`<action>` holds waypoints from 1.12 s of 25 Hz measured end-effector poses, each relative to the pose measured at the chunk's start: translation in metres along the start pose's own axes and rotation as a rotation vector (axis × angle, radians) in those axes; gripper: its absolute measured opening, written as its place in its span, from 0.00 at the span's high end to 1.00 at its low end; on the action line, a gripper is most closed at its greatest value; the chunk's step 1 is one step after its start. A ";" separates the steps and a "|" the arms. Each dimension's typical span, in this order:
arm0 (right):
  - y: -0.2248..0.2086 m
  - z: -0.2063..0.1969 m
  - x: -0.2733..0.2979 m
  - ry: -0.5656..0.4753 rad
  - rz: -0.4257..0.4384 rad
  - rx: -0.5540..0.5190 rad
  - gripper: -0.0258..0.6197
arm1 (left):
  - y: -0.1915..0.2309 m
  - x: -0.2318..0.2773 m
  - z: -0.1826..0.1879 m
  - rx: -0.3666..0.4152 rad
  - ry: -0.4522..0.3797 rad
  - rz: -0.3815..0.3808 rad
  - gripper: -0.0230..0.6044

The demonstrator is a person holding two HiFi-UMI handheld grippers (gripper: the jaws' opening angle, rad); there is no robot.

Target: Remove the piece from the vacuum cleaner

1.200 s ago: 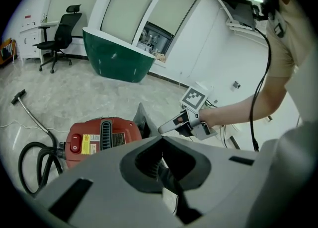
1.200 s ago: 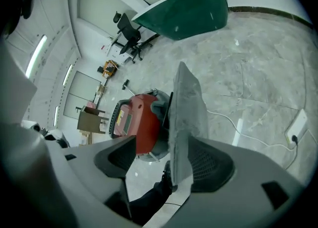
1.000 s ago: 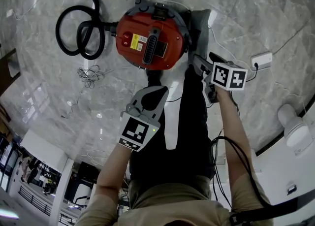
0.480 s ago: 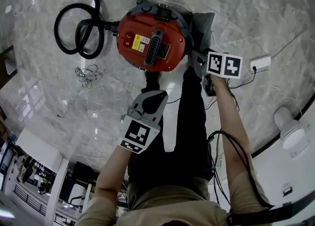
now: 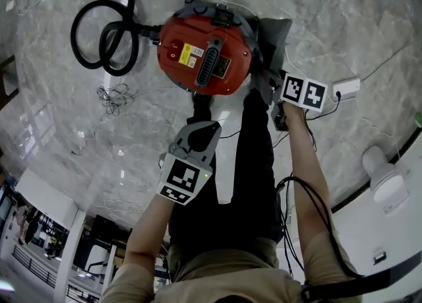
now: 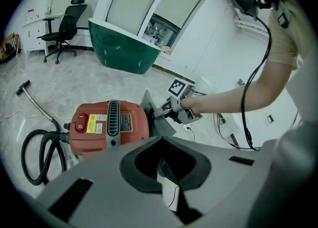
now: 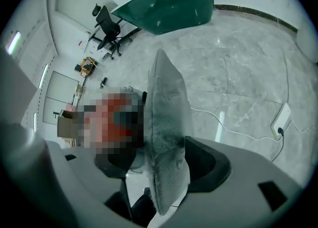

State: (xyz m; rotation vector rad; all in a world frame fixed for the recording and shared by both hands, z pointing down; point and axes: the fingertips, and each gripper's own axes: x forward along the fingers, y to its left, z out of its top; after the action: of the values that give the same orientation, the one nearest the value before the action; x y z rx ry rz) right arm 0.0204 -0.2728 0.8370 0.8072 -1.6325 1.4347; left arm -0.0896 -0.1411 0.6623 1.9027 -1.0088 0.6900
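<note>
My right claw (image 7: 166,177) is clamped on the grey cloth piece (image 7: 166,117), which stands against the side of the vacuum cleaner (image 5: 204,47). It looks light and floppy; I'd grip near its hem. My left claw (image 6: 159,140) is together, empty.

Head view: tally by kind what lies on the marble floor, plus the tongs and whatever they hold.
Red drum vacuum cleaner: 1
Black coiled hose: 1
Tangle of thin wire: 1
White power strip: 1
Handheld tongs: 2 (left tongs, right tongs)
Grey flat fabric piece, clamped in the right tongs: 1
Total: 7
</note>
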 end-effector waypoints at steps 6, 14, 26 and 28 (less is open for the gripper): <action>0.005 -0.003 0.000 -0.013 0.022 -0.052 0.60 | -0.003 0.005 0.000 -0.001 0.001 -0.010 0.96; -0.004 -0.003 -0.005 -0.023 0.001 -0.085 0.81 | -0.008 0.012 0.003 0.012 0.010 -0.022 0.96; -0.001 -0.004 -0.005 0.016 0.014 -0.142 0.91 | -0.018 0.018 0.003 0.020 0.024 -0.046 0.96; -0.002 -0.005 -0.004 0.013 0.014 -0.151 0.91 | -0.018 0.018 0.001 0.021 0.029 -0.044 0.96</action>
State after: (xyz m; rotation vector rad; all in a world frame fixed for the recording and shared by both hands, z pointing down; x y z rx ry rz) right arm 0.0249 -0.2685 0.8347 0.7004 -1.7170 1.3054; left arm -0.0649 -0.1432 0.6683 1.9222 -0.9417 0.7036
